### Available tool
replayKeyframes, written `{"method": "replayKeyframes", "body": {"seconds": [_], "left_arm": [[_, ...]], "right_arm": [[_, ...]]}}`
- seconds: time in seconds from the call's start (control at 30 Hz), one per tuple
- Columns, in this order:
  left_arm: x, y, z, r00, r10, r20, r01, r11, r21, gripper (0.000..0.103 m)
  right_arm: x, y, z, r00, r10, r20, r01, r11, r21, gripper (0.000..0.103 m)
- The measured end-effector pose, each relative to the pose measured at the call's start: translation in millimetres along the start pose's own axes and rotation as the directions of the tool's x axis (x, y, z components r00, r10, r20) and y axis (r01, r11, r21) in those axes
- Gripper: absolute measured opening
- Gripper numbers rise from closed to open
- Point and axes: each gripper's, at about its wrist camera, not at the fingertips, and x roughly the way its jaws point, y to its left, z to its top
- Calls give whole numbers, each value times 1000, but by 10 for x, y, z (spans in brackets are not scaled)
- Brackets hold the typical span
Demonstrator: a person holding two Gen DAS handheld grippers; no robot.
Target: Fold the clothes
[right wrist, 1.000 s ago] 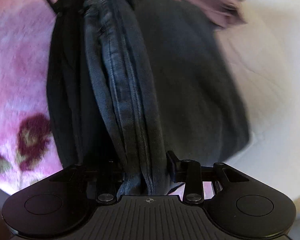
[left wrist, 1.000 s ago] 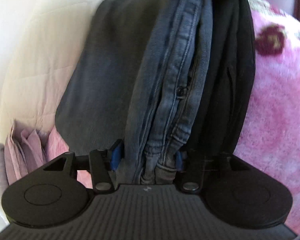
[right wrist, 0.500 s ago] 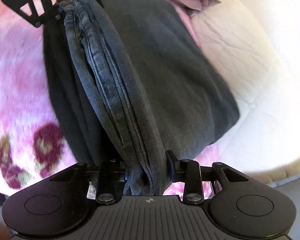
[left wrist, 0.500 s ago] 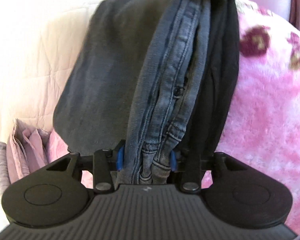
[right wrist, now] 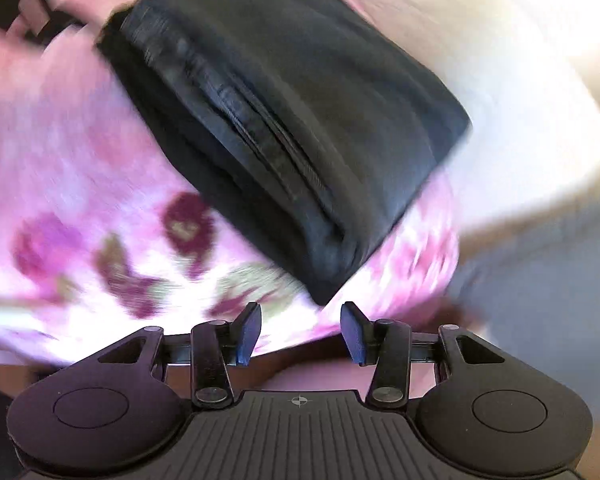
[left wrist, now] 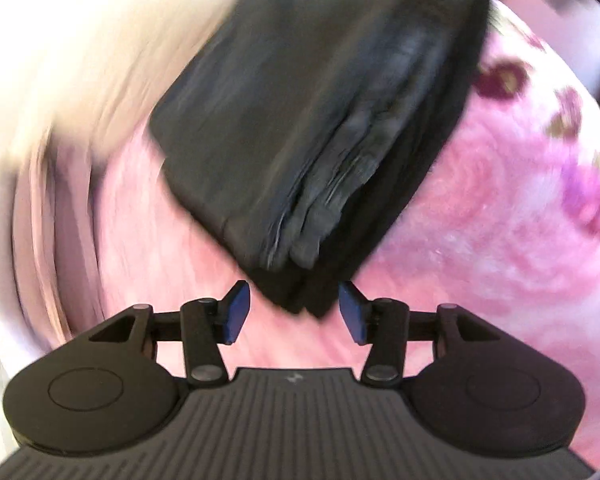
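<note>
We see the folded dark jeans [left wrist: 312, 112] lying on the pink flowery blanket [left wrist: 500, 240], filling the top middle of both blurry views. Our left gripper [left wrist: 294, 312] and right gripper [right wrist: 300, 330] are opening, with nothing held between their blue pads.

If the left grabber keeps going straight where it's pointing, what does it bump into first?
Probably the folded dark jeans. The left gripper, jaws opening and empty, aims at their near corner on the pink blanket; blur makes depth uncertain.
</note>
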Motion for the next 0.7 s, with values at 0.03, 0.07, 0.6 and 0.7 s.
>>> {"method": "replayKeyframes", "body": {"seconds": [0.03, 0.07, 0.6, 0.7], "left_arm": [[-76, 91, -41, 1000, -19, -17, 17, 996, -86, 45], [-165, 178, -97, 999, -44, -21, 40, 984, -172, 45], [-2419, 506, -1140, 951, -195, 240, 303, 739, -601, 88], [-2647, 466, -1240, 944, -202, 259, 322, 728, -605, 89]], "right_arm": [[-95, -10, 1, 1000, 20, -4, -20, 996, 83, 50], [-182, -3, 1, 999, 39, -8, -37, 985, 167, 54], [-2390, 1132, -316, 977, -153, 149, 22, 764, 644, 74], [-2689, 1264, -347, 973, -169, 155, 21, 740, 673, 75]]}}
